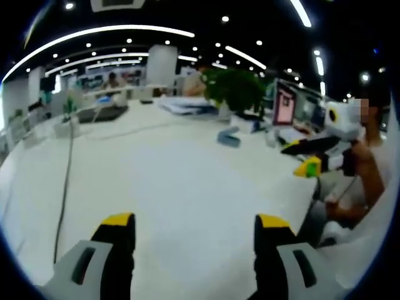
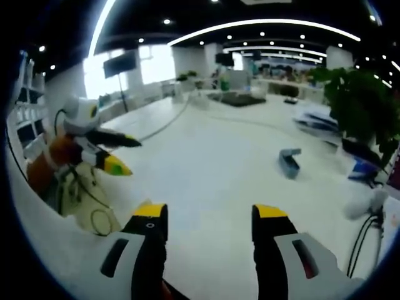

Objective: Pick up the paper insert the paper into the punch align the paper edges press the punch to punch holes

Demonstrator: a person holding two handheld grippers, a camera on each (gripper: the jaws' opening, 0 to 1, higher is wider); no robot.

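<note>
Both grippers sit wide open w/ nothing held: left gripper (image 1: pixel 194 234) and right gripper (image 2: pixel 210 228) hover above the white table (image 1: pixel 175 181), jaws well apart. We see the blue punch (image 2: pixel 289 162) lying far out on the table, right of centre in the right gripper view; in the left gripper view it sits far, near the potted plant (image 1: pixel 236 89). Paper isn't clear to us; the stack (image 1: pixel 187 106) at the far edge may be it, can't tell. We judge we're at step one, pick-up not yet begun. Next: reach toward the far side, find a sheet, close on its edge.
</note>
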